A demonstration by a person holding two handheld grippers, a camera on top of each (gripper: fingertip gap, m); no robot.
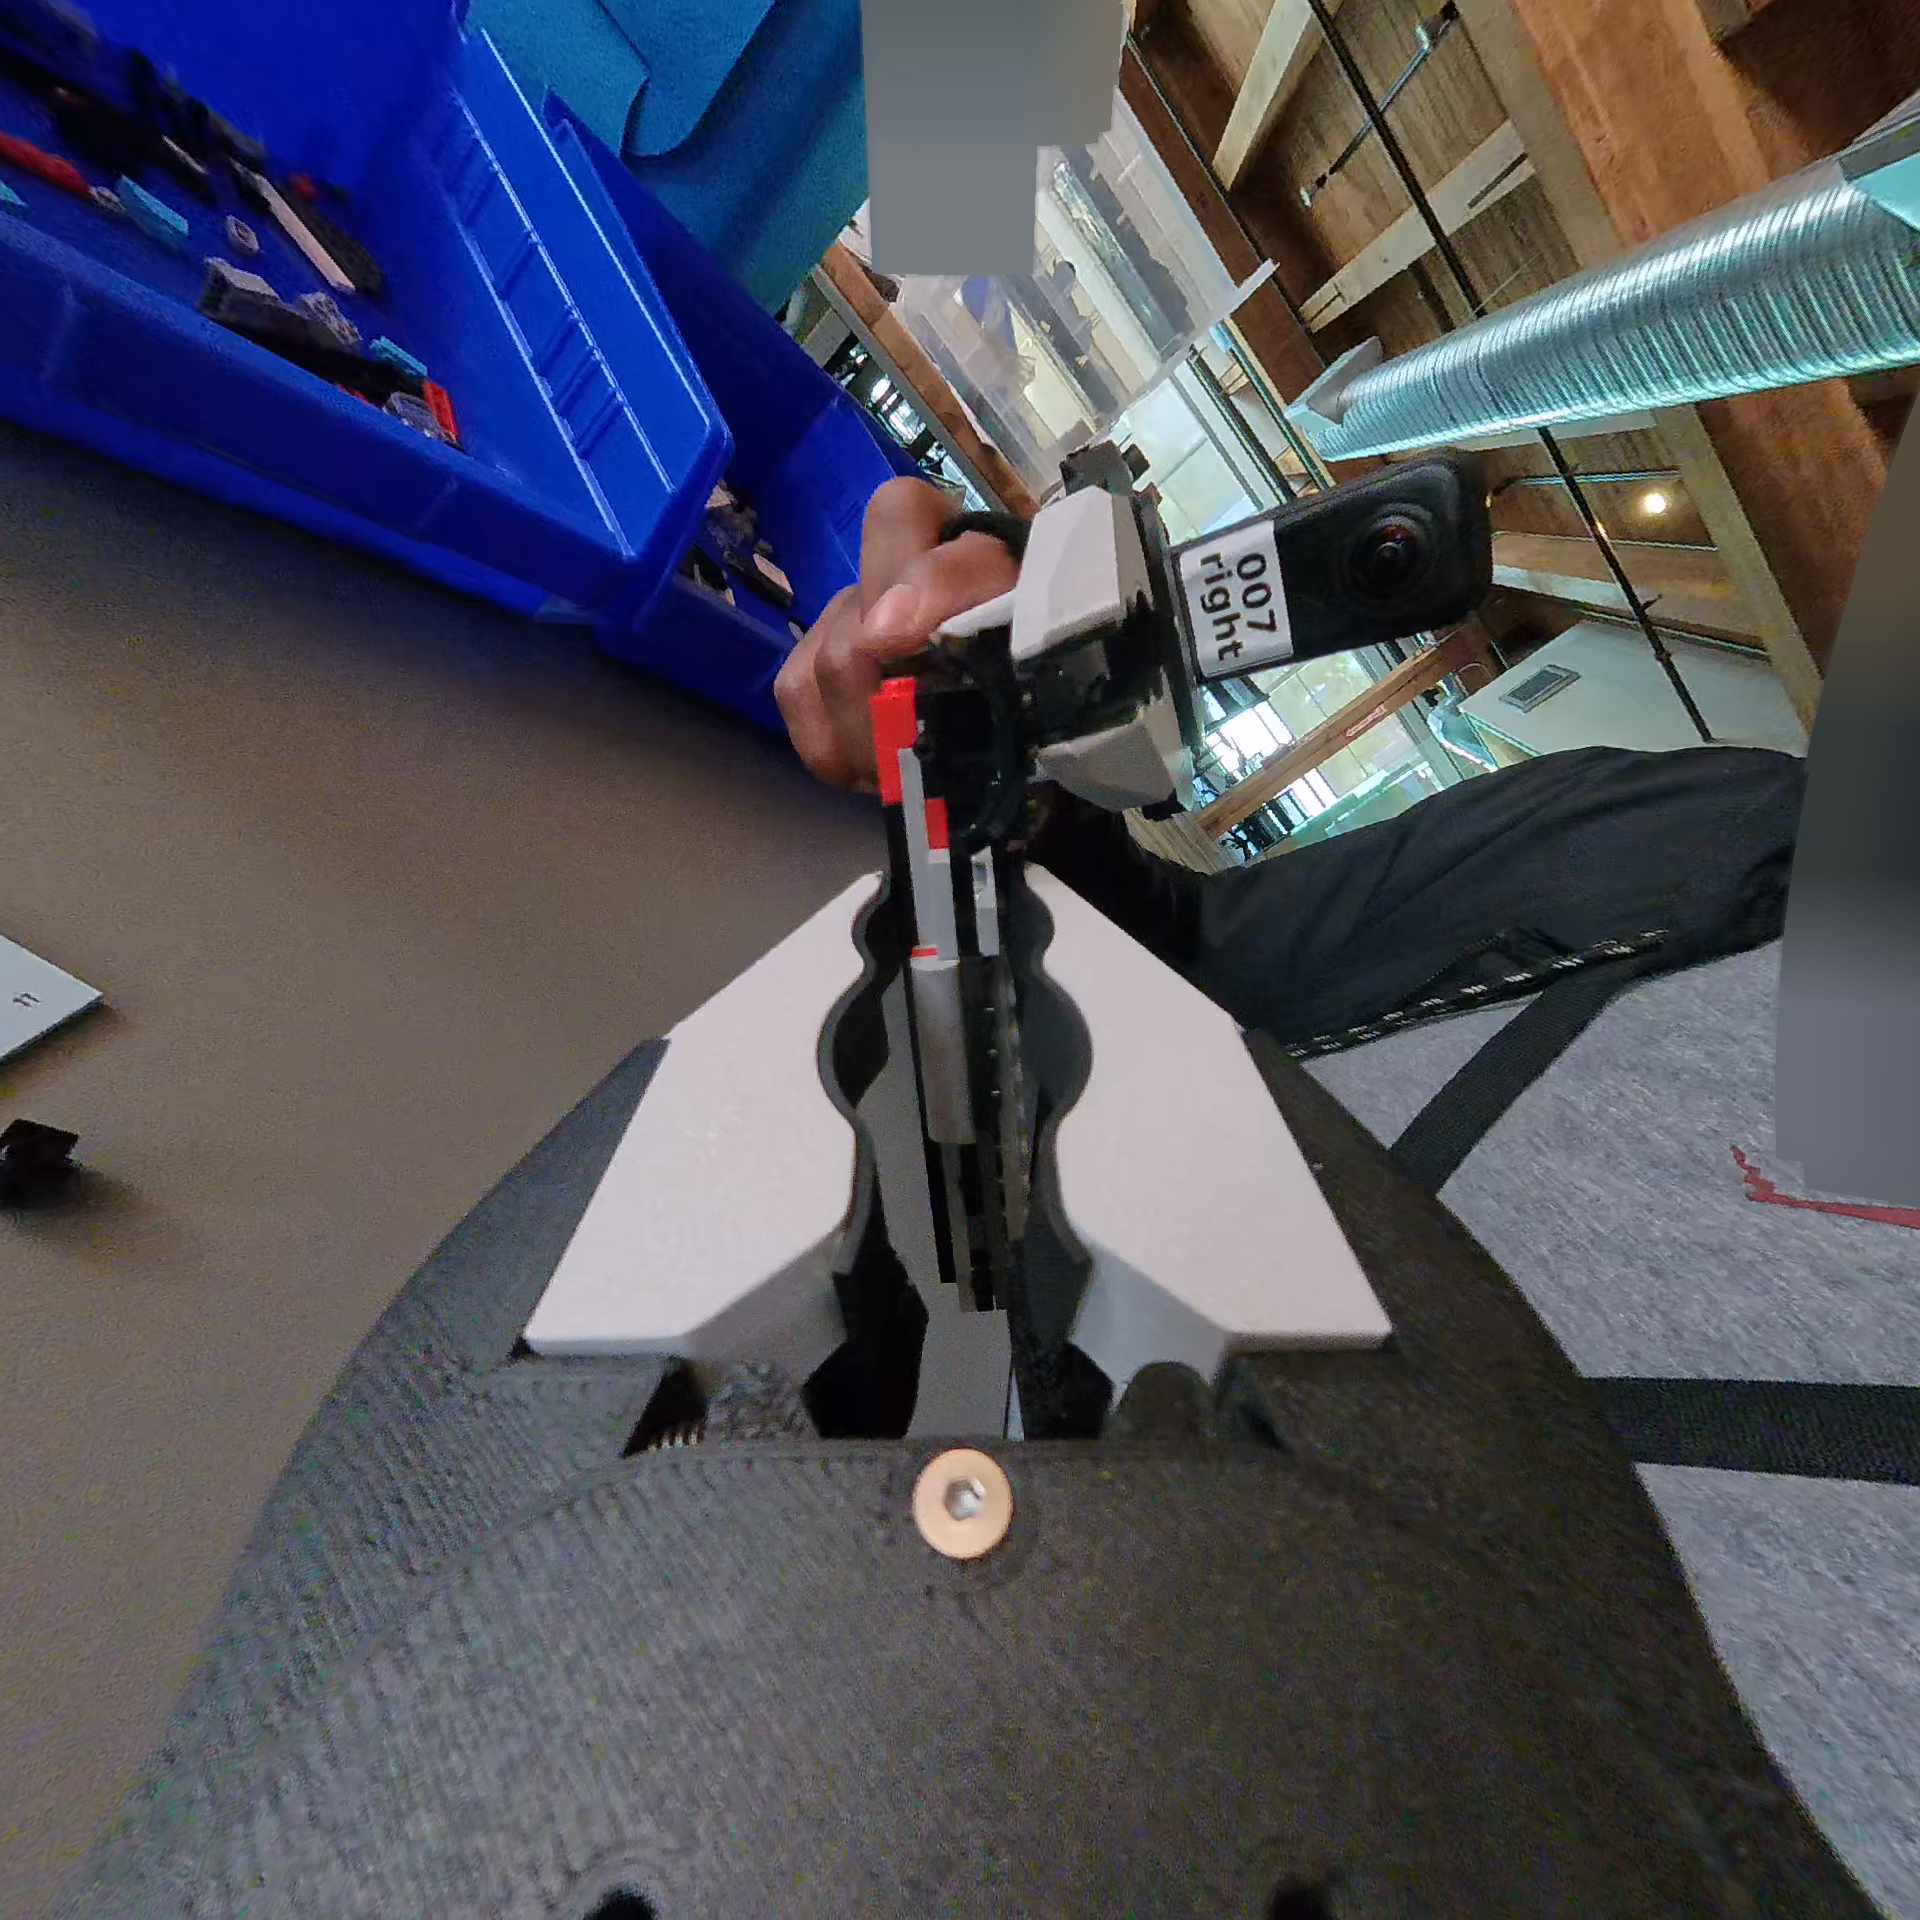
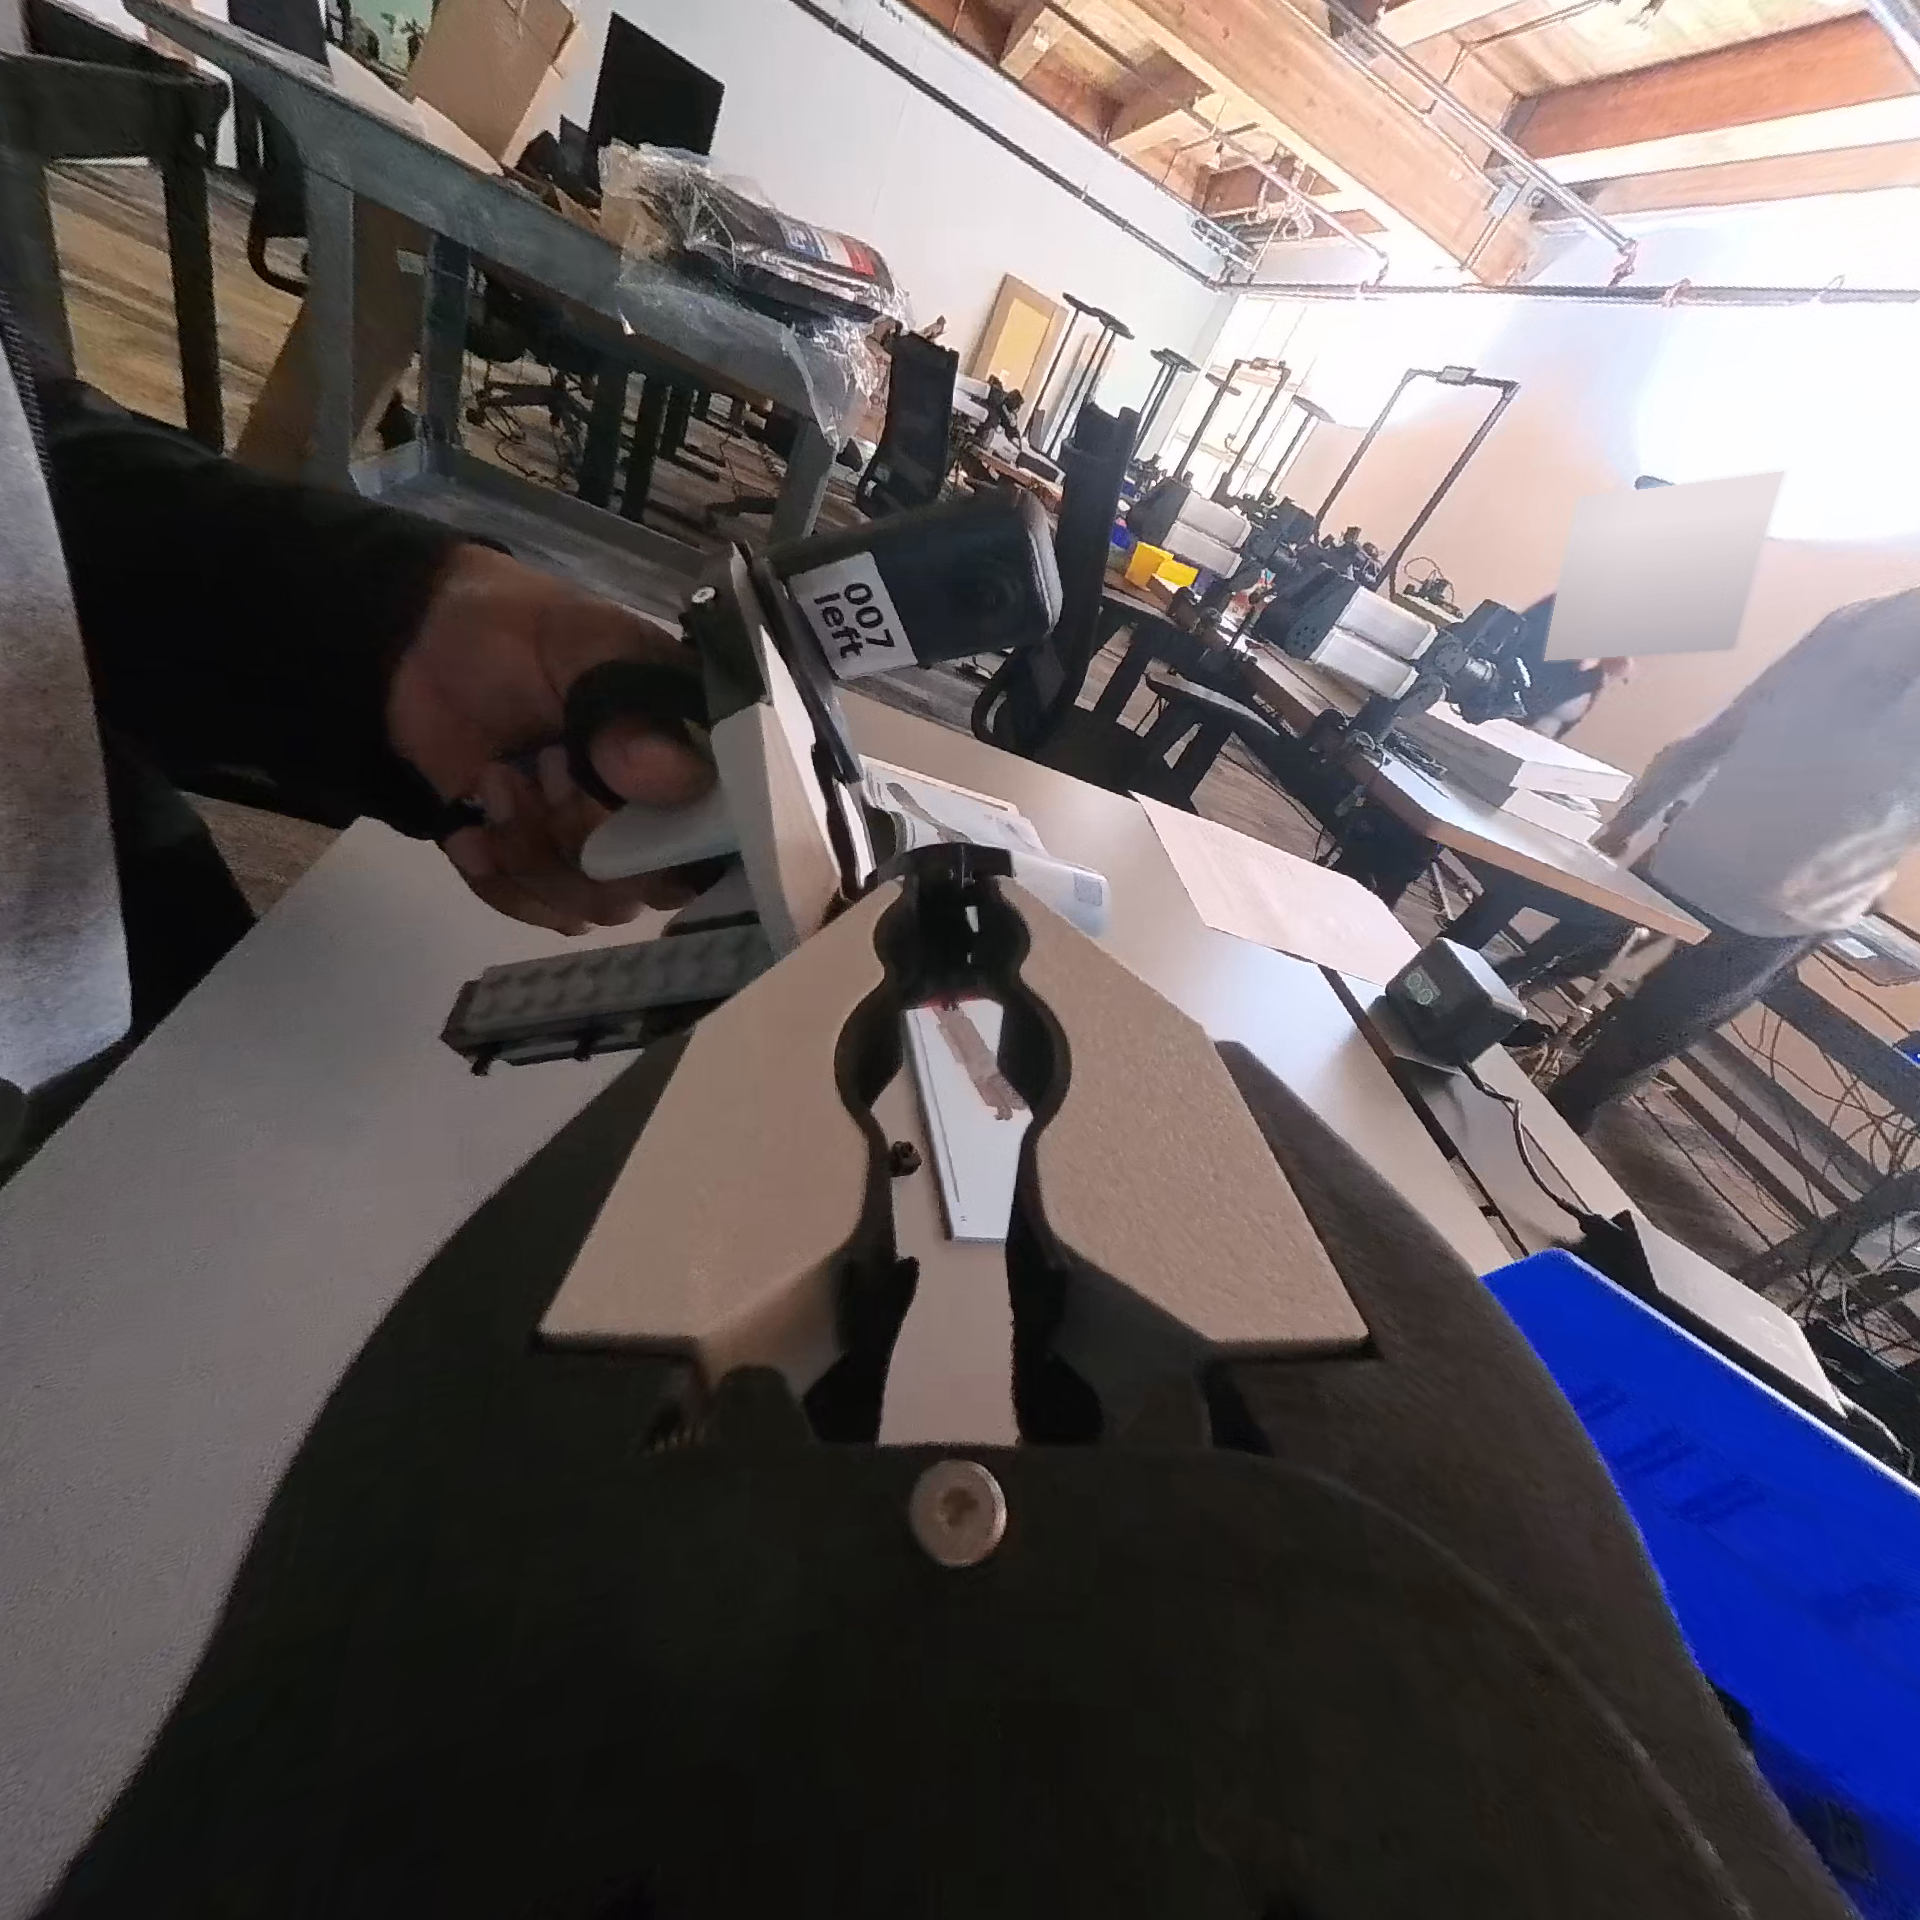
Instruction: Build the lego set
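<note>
Both grippers are clamped on one lego assembly [image 1: 951,987]: left gripper [image 1: 956,914] edgewise, right gripper [image 1: 1039,717] on its far end.

The lego build [image 1: 951,997] sits between the fingers of the left gripper [image 1: 951,1049], and the right gripper [image 1: 1091,665] is at its far end. The bin [image 1: 582,343] of loose bricks [image 1: 312,312] is on the table [image 1: 364,883], left of the build. A booklet [image 2: 966,1122] lies on the table beyond the right gripper.

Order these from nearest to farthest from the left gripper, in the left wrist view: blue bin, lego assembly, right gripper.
1. lego assembly: between the left gripper's fingers.
2. right gripper: straight ahead, at the assembly's far end.
3. blue bin: upper left, on the table.
</note>
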